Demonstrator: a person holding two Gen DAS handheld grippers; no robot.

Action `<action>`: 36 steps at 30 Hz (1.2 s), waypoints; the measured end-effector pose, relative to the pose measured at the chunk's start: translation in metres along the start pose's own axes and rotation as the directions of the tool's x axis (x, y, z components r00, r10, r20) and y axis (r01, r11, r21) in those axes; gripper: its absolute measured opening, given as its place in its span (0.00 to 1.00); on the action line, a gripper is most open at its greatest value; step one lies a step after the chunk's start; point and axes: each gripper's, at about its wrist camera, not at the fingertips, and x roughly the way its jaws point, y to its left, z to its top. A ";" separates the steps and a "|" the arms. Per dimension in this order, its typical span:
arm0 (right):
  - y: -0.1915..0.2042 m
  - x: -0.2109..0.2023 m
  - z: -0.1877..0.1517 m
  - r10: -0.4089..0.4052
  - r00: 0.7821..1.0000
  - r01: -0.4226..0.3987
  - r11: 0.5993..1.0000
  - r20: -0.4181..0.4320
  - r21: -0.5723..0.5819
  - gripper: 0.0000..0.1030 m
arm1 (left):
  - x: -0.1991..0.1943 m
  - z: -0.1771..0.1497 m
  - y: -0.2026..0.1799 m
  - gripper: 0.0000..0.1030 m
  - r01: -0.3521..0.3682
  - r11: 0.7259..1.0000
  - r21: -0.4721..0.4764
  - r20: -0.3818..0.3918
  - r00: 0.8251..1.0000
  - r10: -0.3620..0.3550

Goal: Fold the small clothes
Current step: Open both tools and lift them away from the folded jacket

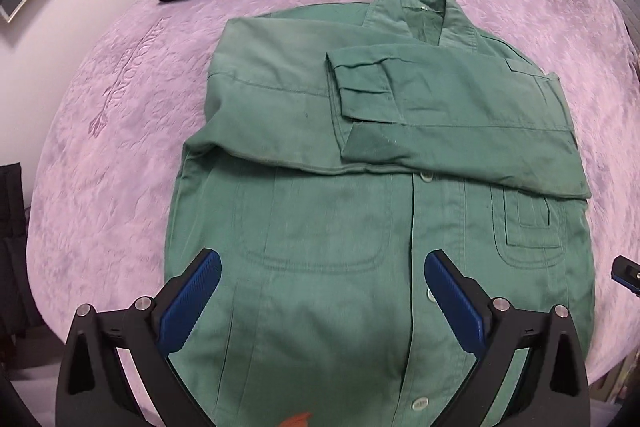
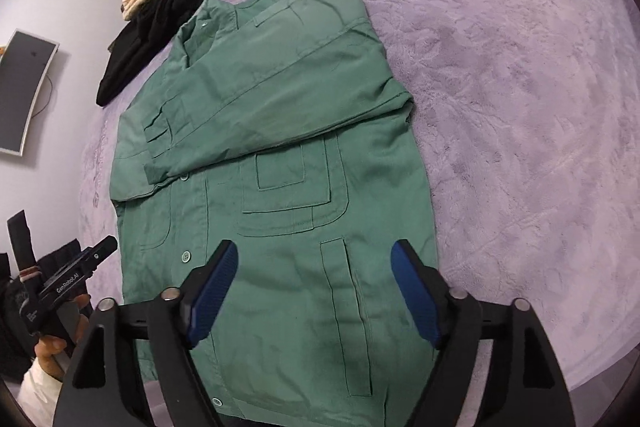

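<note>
green jacket, flat, sleeves folded across

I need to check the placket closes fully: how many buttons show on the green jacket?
4 in the left wrist view: below sleeve, mid placket, near hem, collar; others may be hidden.

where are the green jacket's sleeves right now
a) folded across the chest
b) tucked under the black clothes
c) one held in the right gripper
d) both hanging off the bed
a: both sleeves lie folded across the chest of the green jacket, and the left gripper and right gripper are open and empty.
</note>
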 end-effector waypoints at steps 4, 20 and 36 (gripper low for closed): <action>0.013 -0.019 -0.009 -0.004 0.999 0.006 0.997 0.033 -0.072 0.82 | -0.010 -0.012 0.003 0.99 0.020 0.999 -0.028 -0.037 0.999 -0.021; 0.024 -0.002 -0.041 0.158 0.980 -0.157 0.987 -0.120 0.012 0.83 | -0.005 -0.007 0.075 0.99 -0.165 0.973 -0.161 0.027 0.985 0.172; 0.302 0.205 -0.005 0.574 0.804 -0.551 0.818 -0.154 0.168 0.83 | 0.001 -0.037 0.223 0.99 -0.078 0.950 -0.303 -0.027 0.997 0.073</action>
